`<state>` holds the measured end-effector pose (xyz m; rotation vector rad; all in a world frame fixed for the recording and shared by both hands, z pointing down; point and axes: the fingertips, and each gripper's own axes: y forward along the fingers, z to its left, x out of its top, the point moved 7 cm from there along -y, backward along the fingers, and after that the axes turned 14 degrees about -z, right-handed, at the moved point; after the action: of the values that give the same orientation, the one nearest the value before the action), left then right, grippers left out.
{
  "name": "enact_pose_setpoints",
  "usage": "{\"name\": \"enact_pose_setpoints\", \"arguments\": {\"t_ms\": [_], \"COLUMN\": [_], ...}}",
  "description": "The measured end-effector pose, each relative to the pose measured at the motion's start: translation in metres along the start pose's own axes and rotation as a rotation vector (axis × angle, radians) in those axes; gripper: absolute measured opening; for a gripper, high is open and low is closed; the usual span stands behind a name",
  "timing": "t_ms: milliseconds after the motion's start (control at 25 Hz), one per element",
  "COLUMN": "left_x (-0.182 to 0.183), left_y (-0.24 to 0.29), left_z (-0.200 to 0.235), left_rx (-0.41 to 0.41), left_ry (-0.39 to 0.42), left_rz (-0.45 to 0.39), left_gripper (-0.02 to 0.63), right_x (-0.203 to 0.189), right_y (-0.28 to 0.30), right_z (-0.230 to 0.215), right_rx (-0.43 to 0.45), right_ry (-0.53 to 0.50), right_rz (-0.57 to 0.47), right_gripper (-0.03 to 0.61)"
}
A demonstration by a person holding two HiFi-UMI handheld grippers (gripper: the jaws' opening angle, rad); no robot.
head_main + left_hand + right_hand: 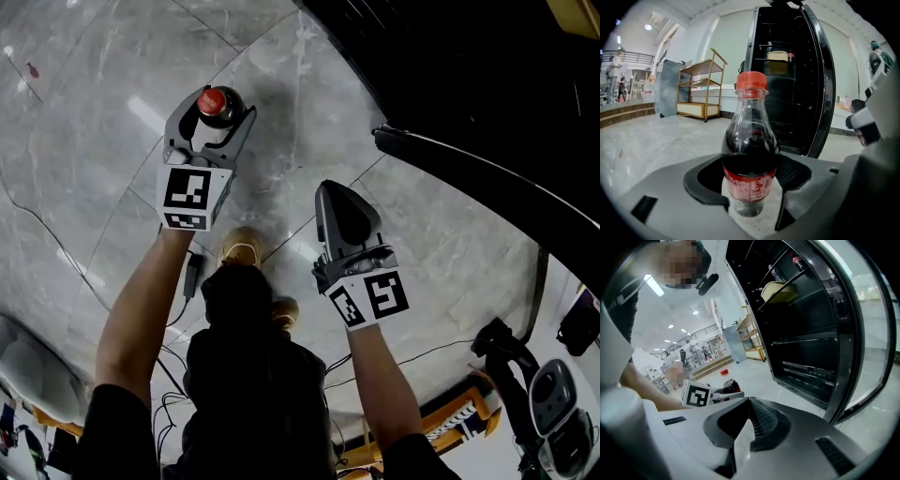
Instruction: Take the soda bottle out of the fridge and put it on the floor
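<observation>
Head view, looking steeply down: the left tool point(216, 114) is held out at about 11 o'clock from the picture's centre, and the soda bottle point(213, 101) stands inside it, its red cap pointing straight up at the camera, so the bottle's long axis is upright. The left gripper view shows that tool pinching the bottle low on its body, one dark pad against each side of the red label. The dark drink fills the bottle up to the shoulder. Pale floor shows directly beneath the base, which looks to be on the floor or only just above it; which of the two cannot be told. The bottle is out of the fridge point(487, 84), whose black open front fills the head view from 12 to 3 o'clock, and what seems to remain is to let the bottle's weight settle and spread the jaws without tipping it. The right tool point(334, 199) hangs at about 4 o'clock from the bottle, well apart from it, its jaws pressed together on nothing, so the left hand alone has the job. The floor point(84, 141) is polished grey marble with thin pale veins and tile seams, hard and likely slippery under a narrow base. A thin cable point(37, 225) trails across it at 9 o'clock. The room is a large bright hall; in the left gripper view a gold-framed shelf cart point(698, 89) stands at 10 o'clock and the fridge's dark shelves rise behind the bottle.
</observation>
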<state>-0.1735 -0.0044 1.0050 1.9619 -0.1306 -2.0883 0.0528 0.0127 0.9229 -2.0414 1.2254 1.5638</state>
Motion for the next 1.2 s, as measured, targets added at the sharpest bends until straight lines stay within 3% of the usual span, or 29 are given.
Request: {"name": "enact_pose_setpoints", "arguments": {"t_ms": [360, 1200], "left_x": [-0.026, -0.026], "left_y": [-0.002, -0.021], "left_z": [0.001, -0.012], "left_rx": [0.036, 0.025], "left_ry": [-0.019, -0.008], "left_rz": [0.015, 0.090], "left_gripper": [0.311, 0.314], "right_x": [-0.009, -0.004], "right_y": [0.011, -0.002], "right_z": [0.005, 0.022], "right_rx": [0.039, 0.028], "right_ry": [-0.001, 0.023], "right_rz": [0.015, 0.057], "right_gripper": [0.025, 0.025]}}
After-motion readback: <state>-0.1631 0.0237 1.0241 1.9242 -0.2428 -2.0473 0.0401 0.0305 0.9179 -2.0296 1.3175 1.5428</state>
